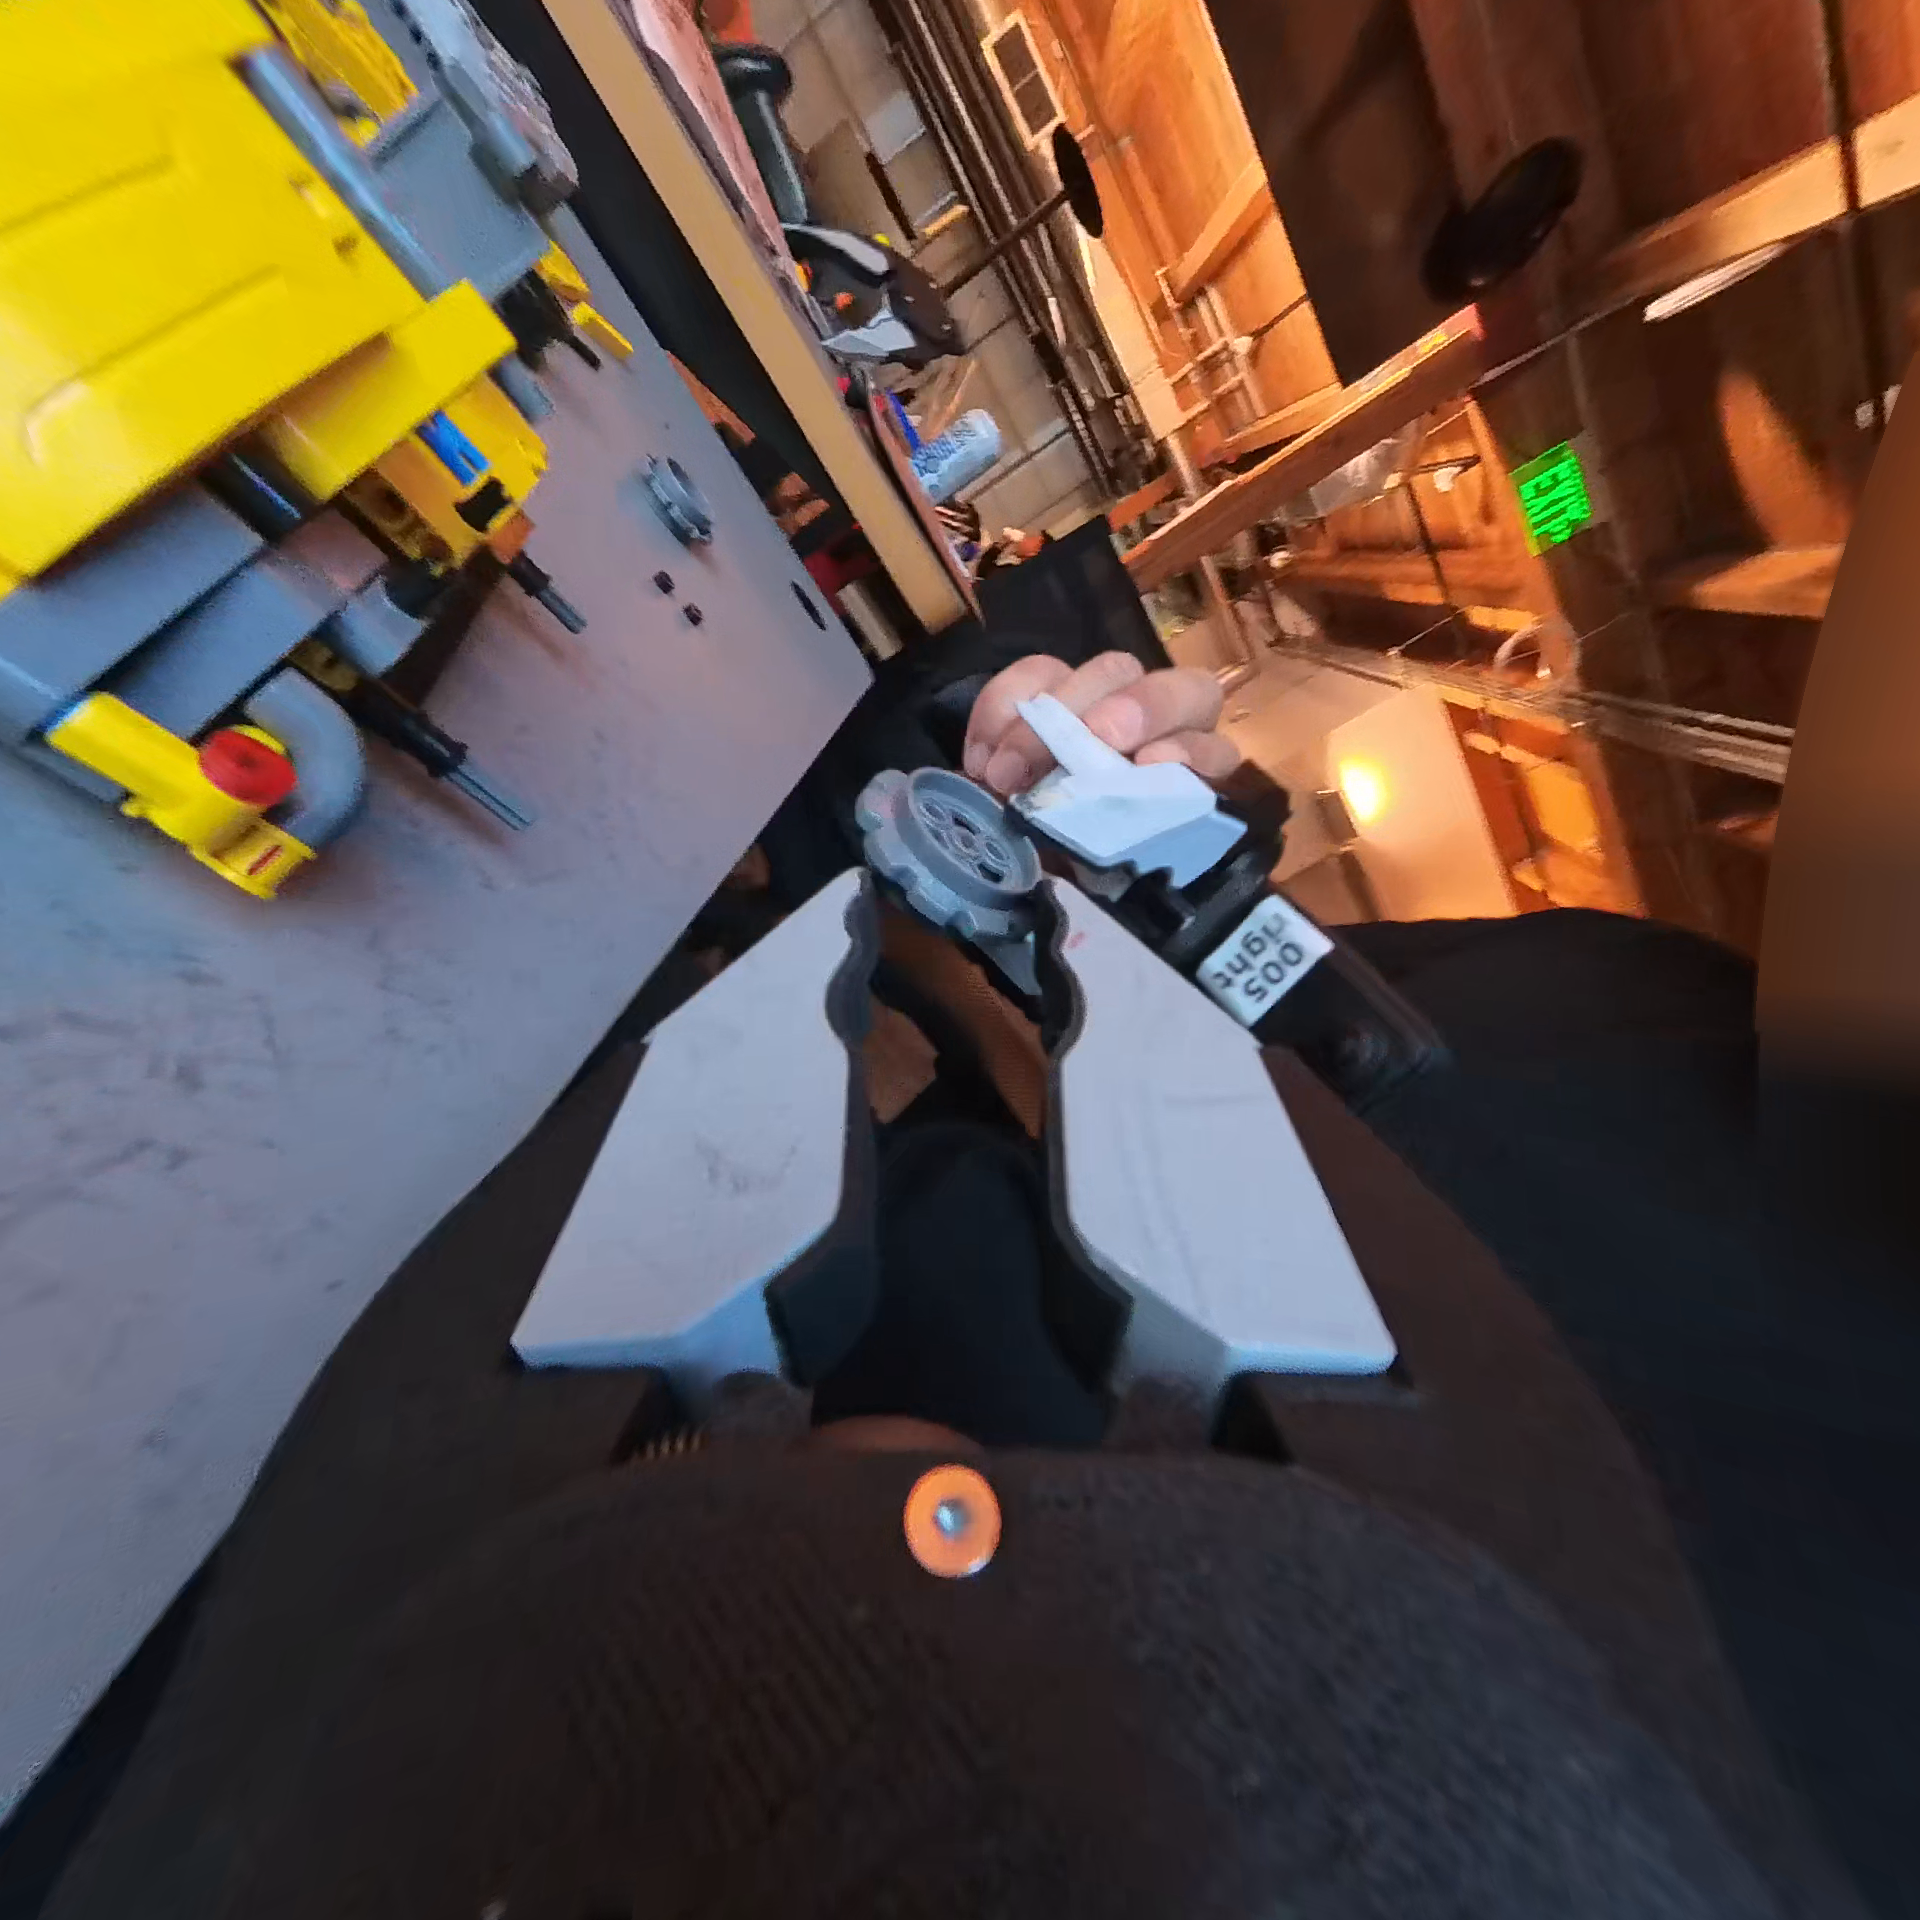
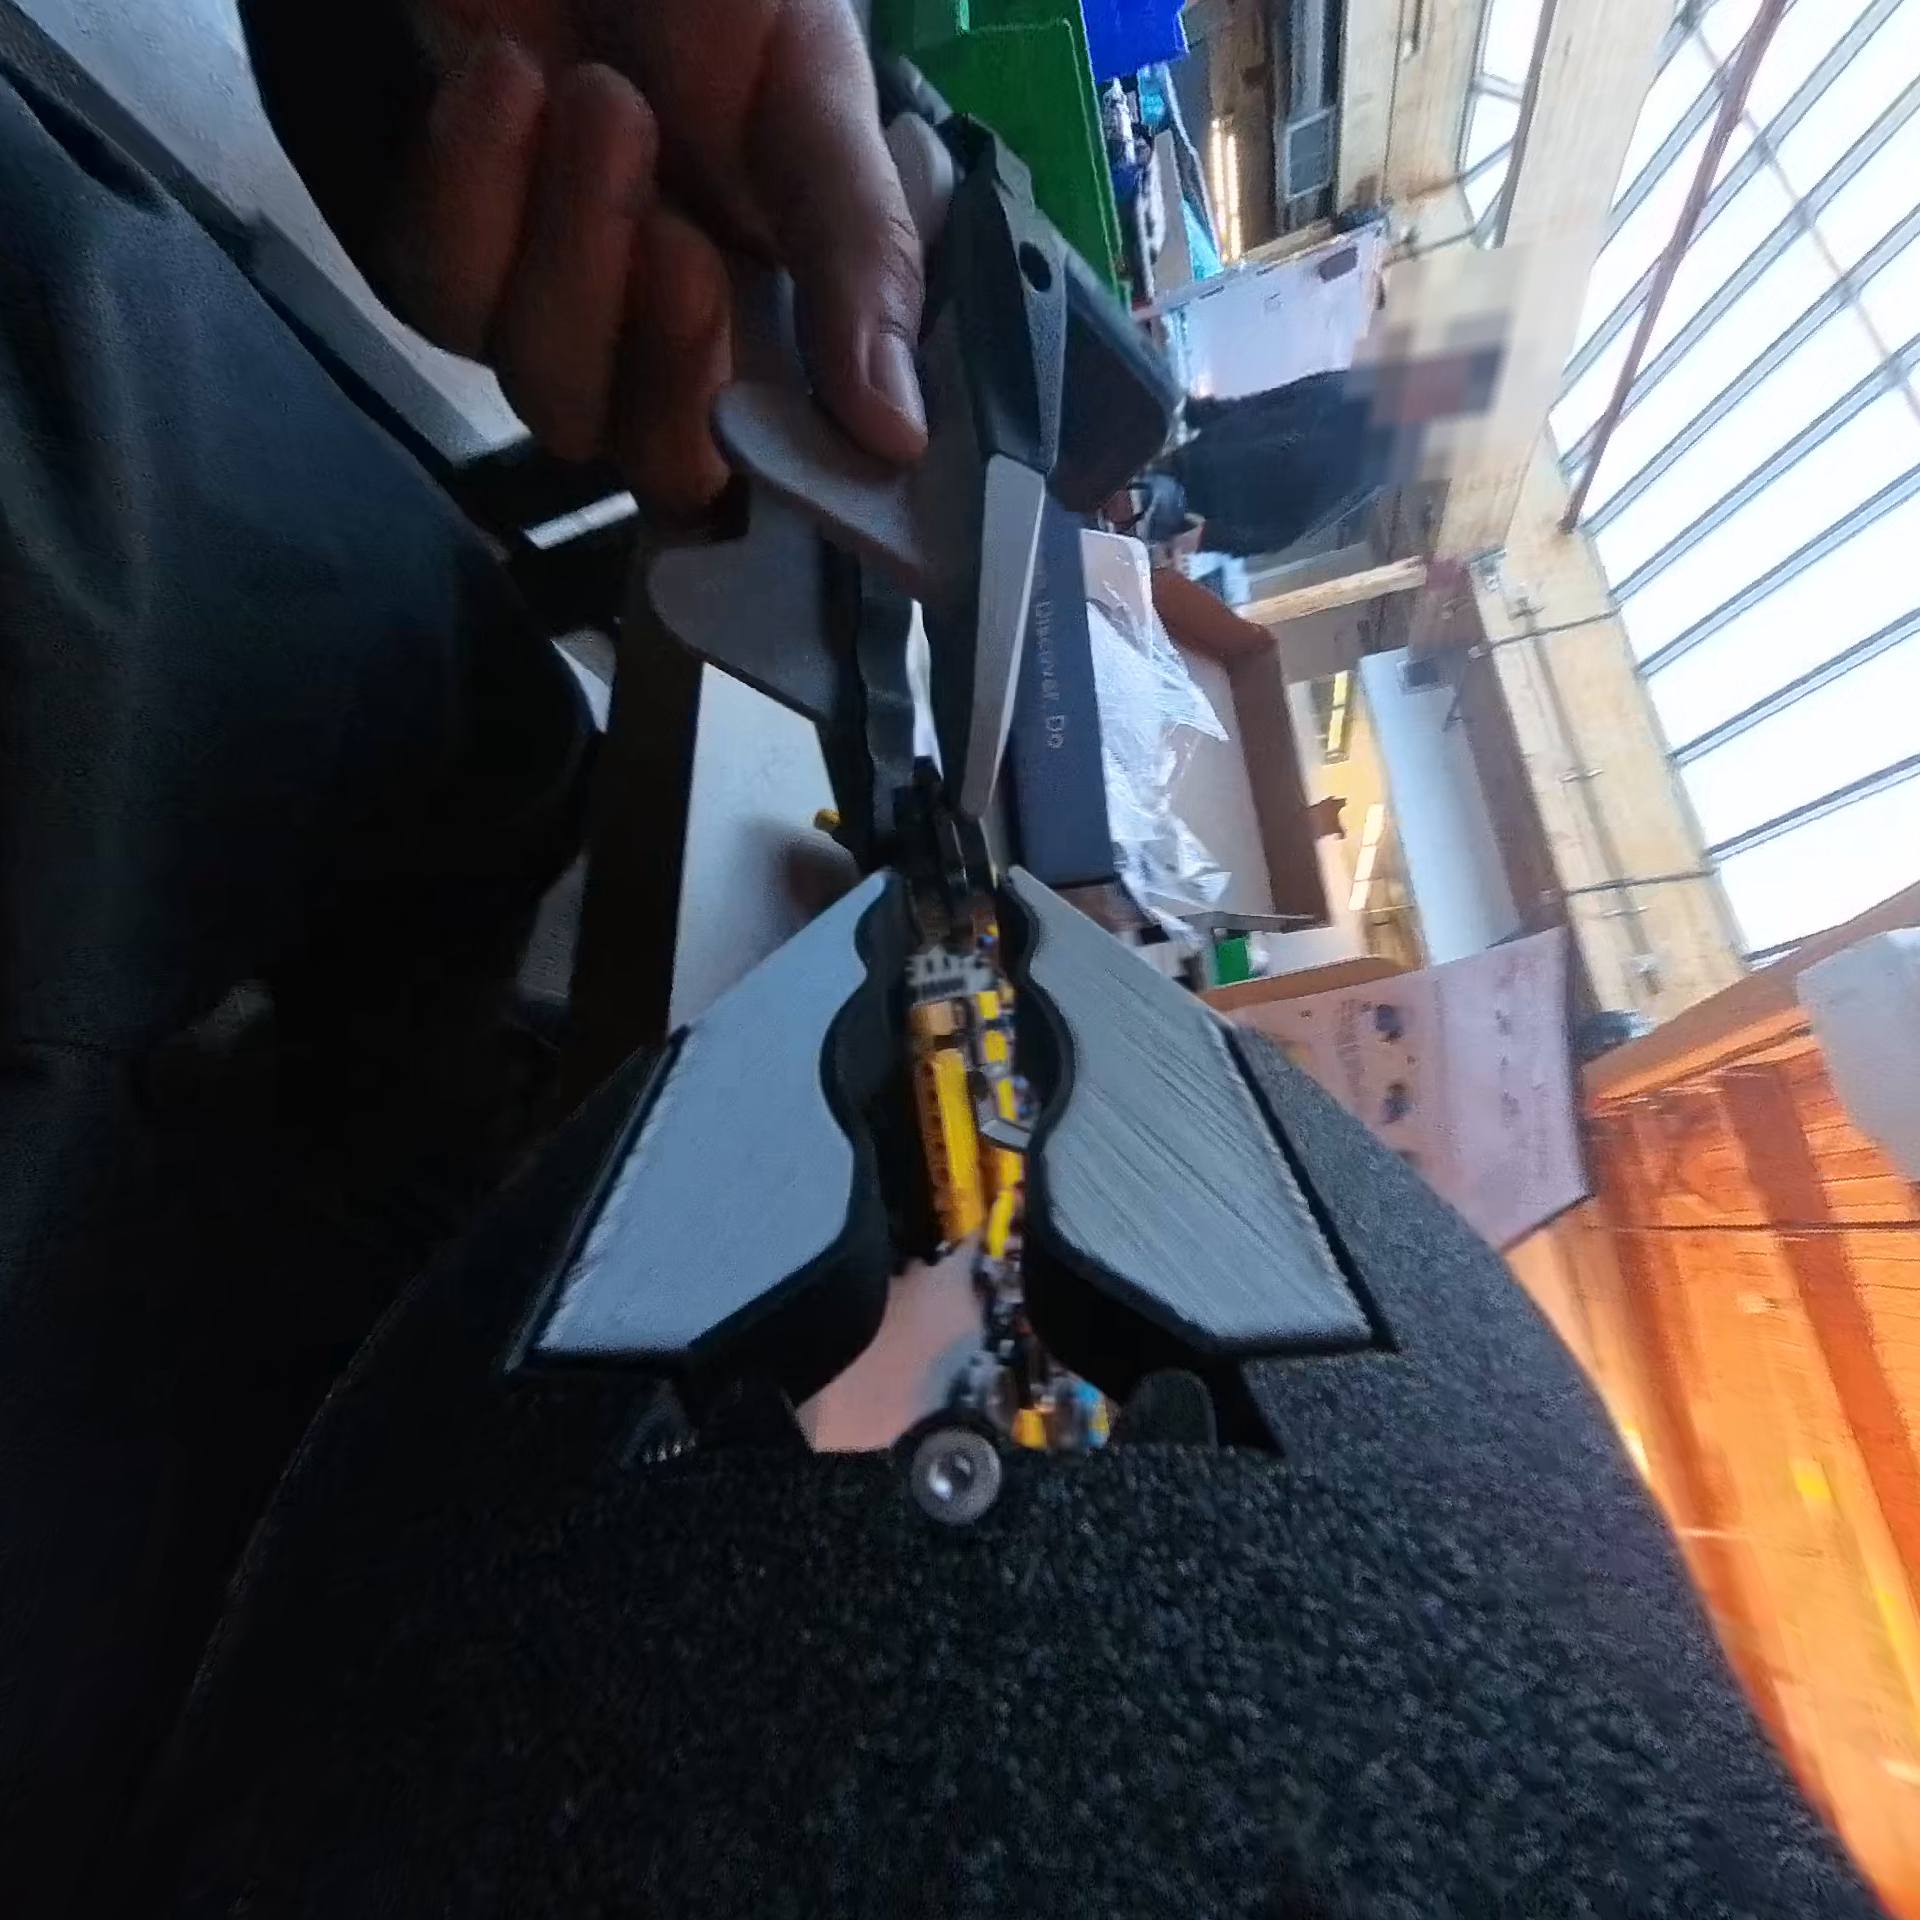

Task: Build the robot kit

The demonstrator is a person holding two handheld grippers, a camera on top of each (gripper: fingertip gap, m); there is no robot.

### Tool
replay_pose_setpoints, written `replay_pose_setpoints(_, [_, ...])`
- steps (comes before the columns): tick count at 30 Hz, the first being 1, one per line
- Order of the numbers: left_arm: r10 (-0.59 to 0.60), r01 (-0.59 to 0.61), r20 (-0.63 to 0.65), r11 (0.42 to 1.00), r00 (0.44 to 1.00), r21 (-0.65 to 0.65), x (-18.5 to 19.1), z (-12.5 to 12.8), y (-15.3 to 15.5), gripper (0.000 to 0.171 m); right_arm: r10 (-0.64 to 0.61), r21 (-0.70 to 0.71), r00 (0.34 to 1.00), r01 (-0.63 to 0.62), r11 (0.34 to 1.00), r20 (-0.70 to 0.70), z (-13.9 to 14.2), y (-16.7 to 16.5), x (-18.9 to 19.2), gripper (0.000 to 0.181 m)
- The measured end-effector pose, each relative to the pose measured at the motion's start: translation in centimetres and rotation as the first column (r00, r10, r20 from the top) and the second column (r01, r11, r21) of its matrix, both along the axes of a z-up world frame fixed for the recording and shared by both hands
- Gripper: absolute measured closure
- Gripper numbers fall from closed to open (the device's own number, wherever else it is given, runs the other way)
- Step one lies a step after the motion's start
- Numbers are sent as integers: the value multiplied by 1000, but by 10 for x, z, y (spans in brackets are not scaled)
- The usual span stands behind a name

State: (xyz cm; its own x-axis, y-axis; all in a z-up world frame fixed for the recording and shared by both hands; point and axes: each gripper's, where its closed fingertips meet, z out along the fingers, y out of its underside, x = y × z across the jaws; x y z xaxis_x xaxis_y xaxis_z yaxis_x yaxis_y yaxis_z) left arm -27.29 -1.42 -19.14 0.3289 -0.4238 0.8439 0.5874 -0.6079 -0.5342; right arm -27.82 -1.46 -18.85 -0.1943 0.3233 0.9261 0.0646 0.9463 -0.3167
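Observation:
My left gripper [image 1: 951, 914] is shut on a grey gear [image 1: 951, 847], held off the table's edge with its face up. My right gripper [image 1: 1023, 805], held by a hand [image 1: 1101, 696], meets the gear's right rim. In the right wrist view my right gripper [image 2: 948, 894] has its jaws almost together, with the gear's dark edge [image 2: 928, 831] between the tips. The left gripper [image 2: 914, 774] comes in from above, with a hand [image 2: 644, 208] around it. A yellow and grey brick-built model [image 1: 208, 312] stands on the grey table [image 1: 312, 1039]. It also shows through the right jaws' gap [image 2: 951, 1122].
A second grey gear [image 1: 675, 499] and small black pins [image 1: 675, 597] lie on the table near its far edge. Wooden shelving [image 1: 1351, 416] stands beyond. A dark box [image 2: 1060, 727], crumpled plastic wrap [image 2: 1153, 748] and a seated person [image 2: 1278, 457] are behind. The tips of both grippers are at nearly the same place.

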Motion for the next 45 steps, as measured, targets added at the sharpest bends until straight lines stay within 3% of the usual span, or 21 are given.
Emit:
replay_pose_setpoints(3, [64,-56,-175,997,982,52,-9,-6,4,145,-2,-247,994,30,968,114,-13,7,2,150])
replay_pose_setpoints(6, [146,-78,-443,983,885,168,-18,-11,5,145,56,-587,975,84,806,216,-18,12,6,150])
replay_pose_setpoints(9, [240,-8,-694,947,679,320,-20,-13,6,145,193,-843,946,124,523,259,-7,4,6,150])
replay_pose_setpoints(11, [326,73,-806,908,494,412,-20,-13,7,145,199,-912,943,179,369,266,-1,12,1,151])
replay_pose_setpoints(13, [398,194,-857,859,328,473,-16,-12,5,145,210,-935,935,224,274,285,-1,20,-3,151])
replay_pose_setpoints(15, [455,280,-857,813,243,511,-11,-11,3,145,292,-952,917,212,221,271,2,15,-1,156])
replay_pose_setpoints(18, [497,320,-819,757,286,570,-3,-2,-2,145,374,-956,885,217,199,279,-3,7,1,160])
replay_pose_setpoints(21, [506,325,-802,737,316,593,-1,-3,-4,145,433,-965,865,196,175,254,-1,1,4,169])
replay_pose_setpoints(23, [504,315,-796,736,336,599,-2,-4,-3,145,432,-959,860,202,198,271,-3,2,3,169])
replay_pose_setpoints(28, [476,278,-834,791,281,545,-8,-18,6,147,324,-915,892,194,353,315,-13,15,-3,171])
replay_pose_setpoints(30, [411,228,-859,845,304,485,-13,-25,10,145,253,-888,913,195,417,320,-17,22,-7,172])
replay_pose_setpoints(32, [371,154,-855,881,362,448,-22,-26,12,135,187,-858,927,206,471,325,-21,30,-9,171])
replay_pose_setpoints(34, [369,49,-847,907,383,418,-39,-23,15,128,122,-825,937,219,521,326,-25,39,-9,171])
replay_pose_setpoints(37, [330,-65,-860,941,389,332,-66,-23,21,110,88,-786,928,253,564,361,-34,42,-8,171])
replay_pose_setpoints(41, [238,-97,-902,971,360,217,-94,-29,38,85,69,-770,921,278,575,384,-38,43,-9,171])
replay_pose_setpoints(45, [78,-33,-894,997,441,70,-97,-42,55,85,83,-774,912,288,564,401,-40,43,-7,171])
